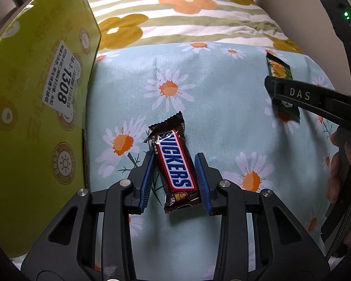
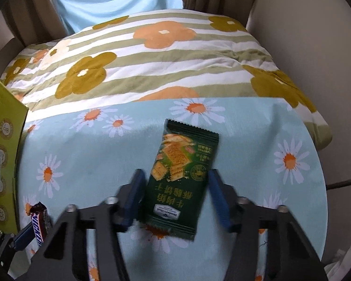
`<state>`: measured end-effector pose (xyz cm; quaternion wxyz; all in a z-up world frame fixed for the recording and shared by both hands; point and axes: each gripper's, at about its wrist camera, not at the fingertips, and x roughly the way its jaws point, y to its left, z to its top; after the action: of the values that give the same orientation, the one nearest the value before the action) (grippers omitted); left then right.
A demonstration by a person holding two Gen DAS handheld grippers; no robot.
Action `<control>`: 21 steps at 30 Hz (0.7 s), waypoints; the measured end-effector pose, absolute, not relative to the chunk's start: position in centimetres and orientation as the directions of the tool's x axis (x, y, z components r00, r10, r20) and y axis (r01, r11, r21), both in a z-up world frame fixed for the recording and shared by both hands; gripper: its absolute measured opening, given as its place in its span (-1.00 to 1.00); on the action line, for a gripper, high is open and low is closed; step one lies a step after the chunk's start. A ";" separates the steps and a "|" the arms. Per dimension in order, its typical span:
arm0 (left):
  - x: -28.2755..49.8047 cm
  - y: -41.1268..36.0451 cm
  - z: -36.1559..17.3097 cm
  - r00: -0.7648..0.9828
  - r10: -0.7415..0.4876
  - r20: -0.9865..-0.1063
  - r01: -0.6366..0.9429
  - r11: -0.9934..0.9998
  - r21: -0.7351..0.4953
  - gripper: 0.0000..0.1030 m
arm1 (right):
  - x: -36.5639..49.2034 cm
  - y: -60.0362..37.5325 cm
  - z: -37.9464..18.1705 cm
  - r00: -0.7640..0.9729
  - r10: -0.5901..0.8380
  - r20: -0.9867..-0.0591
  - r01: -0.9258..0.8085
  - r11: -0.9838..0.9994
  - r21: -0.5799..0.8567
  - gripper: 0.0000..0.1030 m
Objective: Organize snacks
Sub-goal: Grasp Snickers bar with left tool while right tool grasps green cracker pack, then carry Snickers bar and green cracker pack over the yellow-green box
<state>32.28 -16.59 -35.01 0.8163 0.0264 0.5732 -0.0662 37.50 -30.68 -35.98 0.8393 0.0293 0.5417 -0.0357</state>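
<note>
L gripper (image 1: 175,161) is clamping Snickers bar (image 1: 175,161); R gripper (image 2: 176,182) is clamping green cracker packet (image 2: 182,175), both on daisy cloth (image 1: 222,107).

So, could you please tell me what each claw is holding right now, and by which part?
The left claw grips the Snickers bar across its long sides near mid-length. The right claw grips the green cracker packet across its side edges.

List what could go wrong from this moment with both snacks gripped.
1. The left gripper pinches the Snickers near one end; the free end may droop or swing when lifted.
2. The right gripper clamps the cracker packet across its middle, so the crackers inside might crack.
3. The green box stands close beside the Snickers; a sideways lift could knock it.
</note>
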 end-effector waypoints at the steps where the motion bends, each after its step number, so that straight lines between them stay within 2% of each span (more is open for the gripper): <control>1: 32.2 -16.6 -35.0 0.334 -0.079 -0.939 0.137 0.990 -0.035 -0.39 | 37.6 -30.7 -36.0 0.409 -0.030 -0.912 0.088 0.996 0.007 -0.12; 12: 31.6 -15.9 -34.2 0.352 -0.126 -0.927 0.124 0.988 -0.087 -0.41 | 36.3 -30.6 -35.2 0.428 0.033 -0.903 0.065 0.996 0.068 -0.15; 21: 30.5 -16.4 -31.5 0.406 -0.169 -0.898 0.140 0.983 -0.121 -0.41 | 34.3 -31.1 -32.1 0.482 0.046 -0.875 0.051 0.995 0.081 -0.15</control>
<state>30.45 -16.42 -31.50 0.8384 -0.0134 0.5370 -0.0920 34.35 -31.11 -32.13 0.8594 0.0478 0.5090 -0.0016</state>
